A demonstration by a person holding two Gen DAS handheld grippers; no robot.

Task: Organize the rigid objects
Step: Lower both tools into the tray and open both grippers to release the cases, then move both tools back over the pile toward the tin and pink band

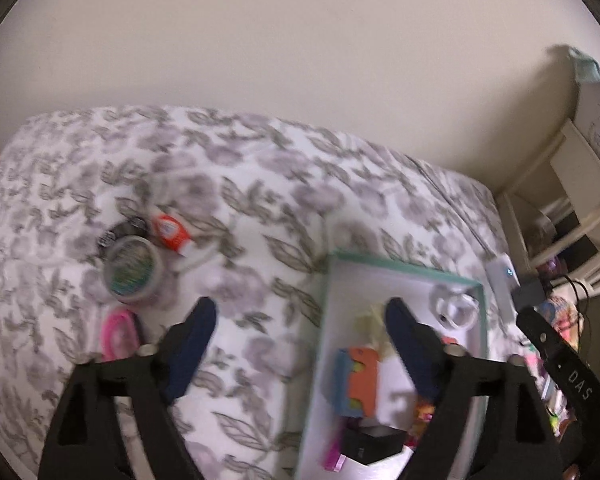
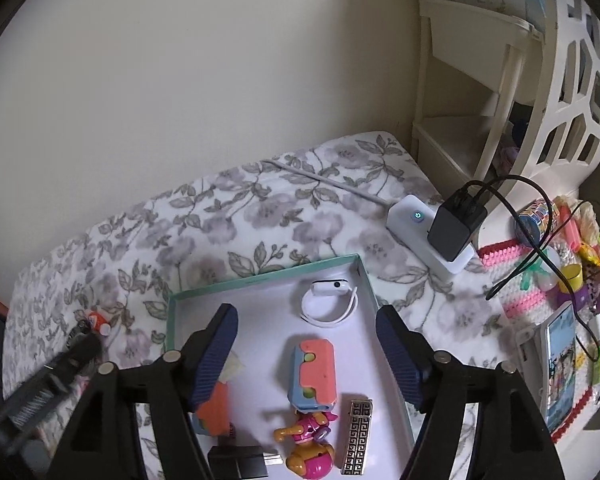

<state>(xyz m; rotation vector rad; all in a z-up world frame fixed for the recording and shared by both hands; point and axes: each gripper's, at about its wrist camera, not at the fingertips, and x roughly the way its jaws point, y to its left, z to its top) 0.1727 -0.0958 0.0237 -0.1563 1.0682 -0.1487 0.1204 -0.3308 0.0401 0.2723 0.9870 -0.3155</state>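
Two grippers hang above my flowered bedspread [image 2: 236, 216], both tilted steeply down toward the teal-rimmed tray [image 2: 260, 276], which I take as my landmark. My right gripper [image 2: 306, 356] is over the tray itself, jaws spread wide with nothing between the pads. My left gripper [image 1: 300, 344] straddles the tray's left rim, one finger over bare bedspread and one over the tray, jaws also well apart and empty.

Inside the tray, near its far right corner, lies a white band [image 2: 330, 300]. At the middle lies an orange-and-blue block [image 2: 312, 372], with a second one [image 2: 212, 408] toward the left wall, partly behind my right gripper's finger. Nearer me are a pink-and-yellow toy figure [image 2: 308, 444], a patterned metal bar [image 2: 358, 436] just right of it and a black cube [image 2: 238, 462] on its left.

Left of the tray, well apart on the bedspread, sit a round tin [image 1: 134, 270], a small orange-and-white toy [image 1: 170, 232] just beyond the tin, and a pink object [image 1: 118, 334] on its near side, too blurred to identify.
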